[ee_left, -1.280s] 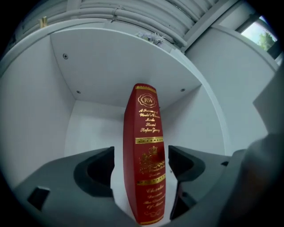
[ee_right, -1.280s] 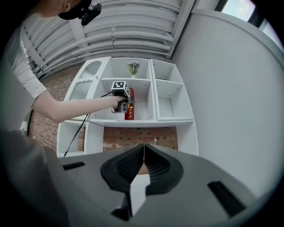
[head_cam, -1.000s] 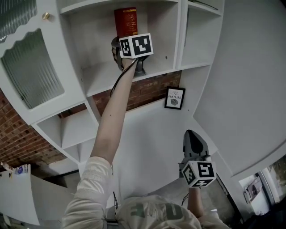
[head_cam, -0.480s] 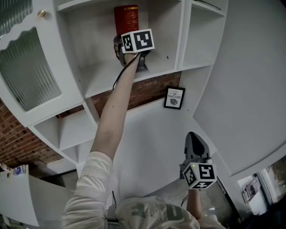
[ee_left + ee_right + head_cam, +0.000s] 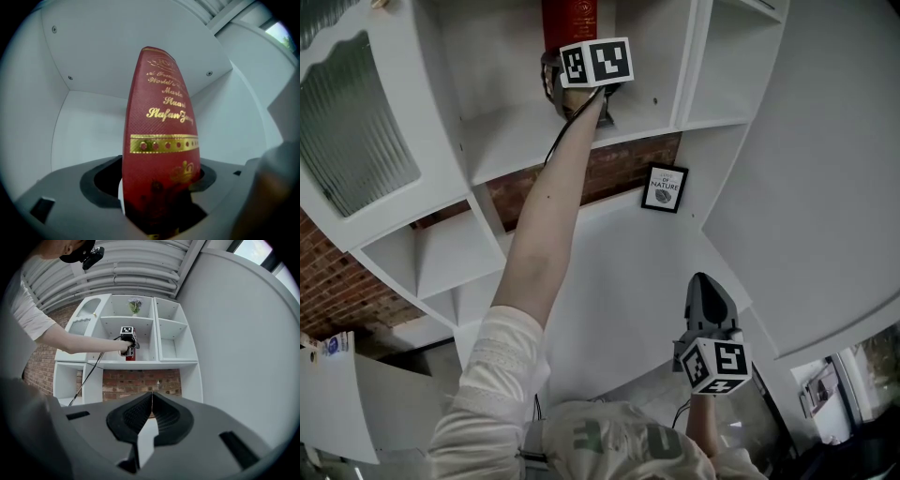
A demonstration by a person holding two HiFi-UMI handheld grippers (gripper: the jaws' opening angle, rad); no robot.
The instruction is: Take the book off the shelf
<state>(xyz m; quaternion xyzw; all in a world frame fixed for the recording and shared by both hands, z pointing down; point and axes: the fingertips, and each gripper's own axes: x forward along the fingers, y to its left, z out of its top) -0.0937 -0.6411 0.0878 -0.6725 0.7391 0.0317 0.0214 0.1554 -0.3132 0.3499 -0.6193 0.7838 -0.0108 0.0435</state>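
A red book [image 5: 159, 145] with gold lettering stands upright in a white shelf compartment [image 5: 502, 141]. In the head view the red book [image 5: 569, 19] shows at the top edge, just above the marker cube. My left gripper [image 5: 157, 197] is shut on the book's spine near its lower end. In the head view the left gripper [image 5: 581, 80] is raised on an outstretched arm. The right gripper [image 5: 705, 305] hangs low at the right, shut and holding nothing, its jaws pressed together in the right gripper view [image 5: 151, 397]. From there the book [image 5: 130, 356] looks small and far off.
The white shelf unit [image 5: 140, 333] has several open compartments and a glass-fronted door [image 5: 356, 131] at the left. A brick wall [image 5: 609, 178] shows below the shelf, with a small framed picture [image 5: 664, 187]. A white wall [image 5: 825, 169] runs along the right. A vase of flowers [image 5: 135, 305] stands on top.
The left gripper has pushed further up toward the book and now clasps its spine. The view has tilted so the book sits at the top edge. The right gripper has stayed put.
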